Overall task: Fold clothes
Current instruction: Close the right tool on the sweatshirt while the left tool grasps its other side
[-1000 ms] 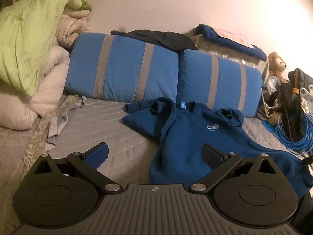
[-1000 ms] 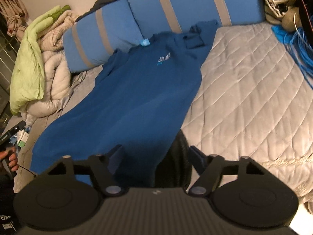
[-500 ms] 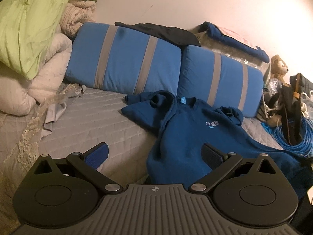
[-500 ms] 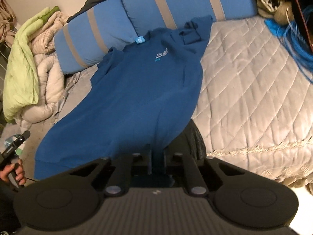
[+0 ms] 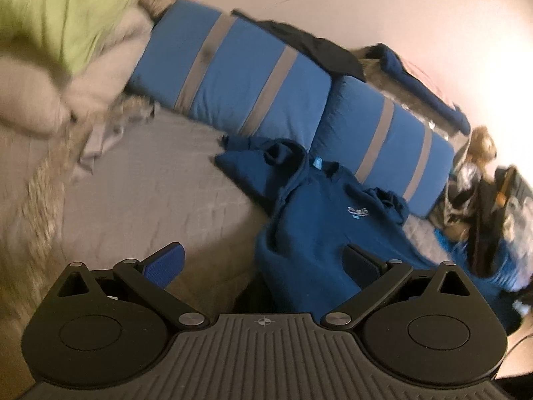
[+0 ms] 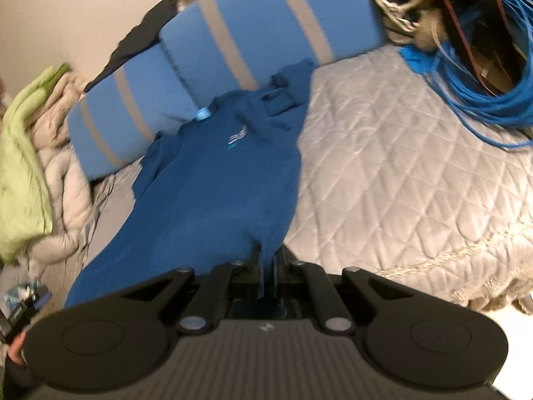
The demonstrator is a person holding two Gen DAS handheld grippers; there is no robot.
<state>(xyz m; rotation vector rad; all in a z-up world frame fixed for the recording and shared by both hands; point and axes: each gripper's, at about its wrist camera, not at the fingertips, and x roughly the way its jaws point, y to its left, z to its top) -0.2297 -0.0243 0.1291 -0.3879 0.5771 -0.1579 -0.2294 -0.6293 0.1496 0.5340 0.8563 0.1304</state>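
Navy sweatshirt point(image 6: 213, 200): hem pinched in right gripper point(image 6: 266, 276), likely for straightening; left gripper point(image 5: 263, 263) agape, empty; quilted bedspread point(image 6: 399, 173) beneath.

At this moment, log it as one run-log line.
stage: fold start | right gripper: shut on blue sweatshirt hem | left gripper: open, empty | sweatshirt: spread on quilted bed

- Warm, dim indoor light tints both views yellowish-pink.
- In the left wrist view the wall point(image 5: 416, 16) glows brightest toward the right edge, nearly washed out.
- Motion blur smears the green blanket point(image 5: 60, 16) and the bedding around it.
- The right wrist view is softly blurred throughout; the blue cable point(image 6: 483, 100) streaks.
- Fisheye distortion bends the striped pillows point(image 5: 233, 76), and the corners fall dark.
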